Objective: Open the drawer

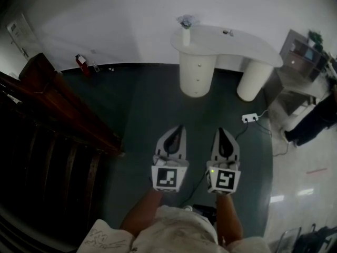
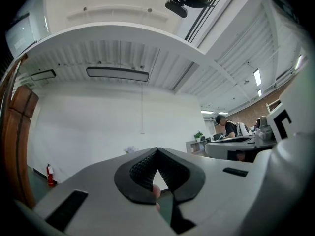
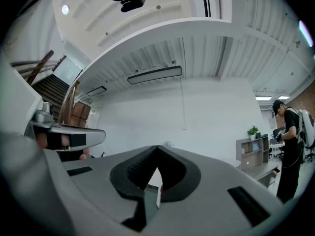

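Mostly the head view shows dark floor [image 1: 147, 104], with a wooden staircase [image 1: 58, 115] on the left. At the far side, against the wall, a white tabletop [image 1: 231, 44] stands on two round pedestals. The left pedestal [image 1: 197, 73] carries the drawers [image 1: 198, 62], stacked one above another on its curved face.

Near the person, the left gripper [image 1: 180, 128] and right gripper [image 1: 221, 132] are held side by side, both pointing toward the far wall. Each has its jaws pressed together at the tips with nothing between them.

The drawers lie straight ahead and well apart from both grippers, with bare floor between. The pedestal sits between the two grippers' lines of aim, and I judge it slightly closer to the left one's. The pull would then come back toward the person.

The knobs are only tiny dots, so their shape is unclear, as is which drawer is meant. In both gripper views the jaws themselves hide the pedestal. A power strip [image 1: 249, 118] lies on the floor to the right.
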`<state>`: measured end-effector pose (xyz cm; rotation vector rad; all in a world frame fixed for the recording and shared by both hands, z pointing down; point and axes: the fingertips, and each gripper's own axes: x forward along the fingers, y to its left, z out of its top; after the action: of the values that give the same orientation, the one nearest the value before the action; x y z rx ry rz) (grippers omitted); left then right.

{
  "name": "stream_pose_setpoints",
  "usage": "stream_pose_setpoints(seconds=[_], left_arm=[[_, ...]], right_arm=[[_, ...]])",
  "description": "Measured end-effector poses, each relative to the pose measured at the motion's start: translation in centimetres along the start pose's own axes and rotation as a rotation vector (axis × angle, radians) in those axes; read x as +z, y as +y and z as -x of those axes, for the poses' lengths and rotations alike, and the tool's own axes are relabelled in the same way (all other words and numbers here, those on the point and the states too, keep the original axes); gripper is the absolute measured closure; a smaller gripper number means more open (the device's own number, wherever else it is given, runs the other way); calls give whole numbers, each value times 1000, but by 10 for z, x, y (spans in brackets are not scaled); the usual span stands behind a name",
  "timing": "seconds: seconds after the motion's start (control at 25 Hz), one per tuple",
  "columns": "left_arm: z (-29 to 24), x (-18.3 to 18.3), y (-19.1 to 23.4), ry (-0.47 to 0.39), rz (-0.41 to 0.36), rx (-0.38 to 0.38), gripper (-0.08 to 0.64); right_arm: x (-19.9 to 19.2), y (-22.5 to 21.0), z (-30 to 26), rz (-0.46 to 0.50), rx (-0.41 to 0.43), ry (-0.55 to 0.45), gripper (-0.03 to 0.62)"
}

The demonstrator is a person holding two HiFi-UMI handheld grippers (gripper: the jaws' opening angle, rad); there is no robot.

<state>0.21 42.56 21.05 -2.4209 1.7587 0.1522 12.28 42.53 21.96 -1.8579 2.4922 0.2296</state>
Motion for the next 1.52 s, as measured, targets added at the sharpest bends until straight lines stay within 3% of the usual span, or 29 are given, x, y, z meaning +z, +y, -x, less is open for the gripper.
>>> stream_pose_setpoints(seconds=[0.48, 0.72, 1.12, 1.52], left_arm=[[-114, -12, 124, -30, 10, -37, 565], [-155, -19, 161, -40, 34, -52, 565], [-237, -42, 164, -41, 28, -75, 565], [-374, -63, 139, -34, 25, -41, 565]], right_arm=[[2, 31, -161, 31, -50, -6, 592], [0, 39, -213, 56, -70, -10, 592], [-24, -1, -281, 46, -88, -10, 592], [-46, -97, -382, 36, -61, -7, 592]])
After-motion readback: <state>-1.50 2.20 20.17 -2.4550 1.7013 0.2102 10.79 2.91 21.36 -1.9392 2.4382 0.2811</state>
